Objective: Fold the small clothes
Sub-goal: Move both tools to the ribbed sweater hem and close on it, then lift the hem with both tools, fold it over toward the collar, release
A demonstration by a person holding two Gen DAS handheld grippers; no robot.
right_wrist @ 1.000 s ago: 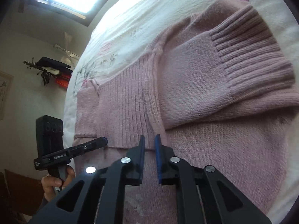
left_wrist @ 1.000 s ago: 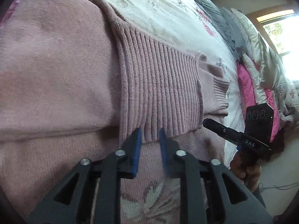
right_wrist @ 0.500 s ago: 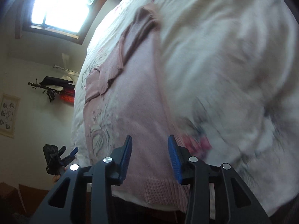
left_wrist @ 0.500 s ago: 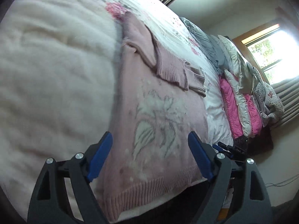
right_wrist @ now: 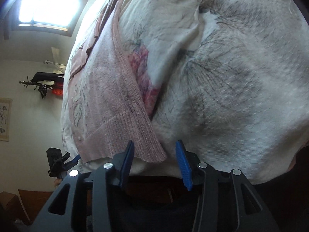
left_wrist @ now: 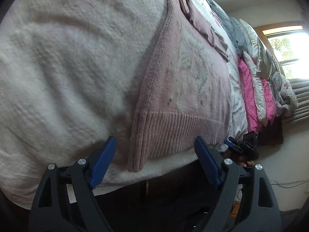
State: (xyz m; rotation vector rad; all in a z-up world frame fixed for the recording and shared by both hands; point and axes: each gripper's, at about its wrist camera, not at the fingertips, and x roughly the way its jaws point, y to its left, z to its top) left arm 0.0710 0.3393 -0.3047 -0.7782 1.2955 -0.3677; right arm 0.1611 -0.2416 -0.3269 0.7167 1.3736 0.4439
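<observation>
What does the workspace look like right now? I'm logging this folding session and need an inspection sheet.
Surface: white fleece blanket over the bed.
Job's things: pink sweater lying flat, sleeves folded across the chest, ribbed hem at the bed's edge.
Clutter: pink and grey bedding pile beside it.
Grippers: left claw and right claw open, empty, at the hem corners.
Cables: thin wire on the floor.
Surroundings: window, coat rack.
</observation>
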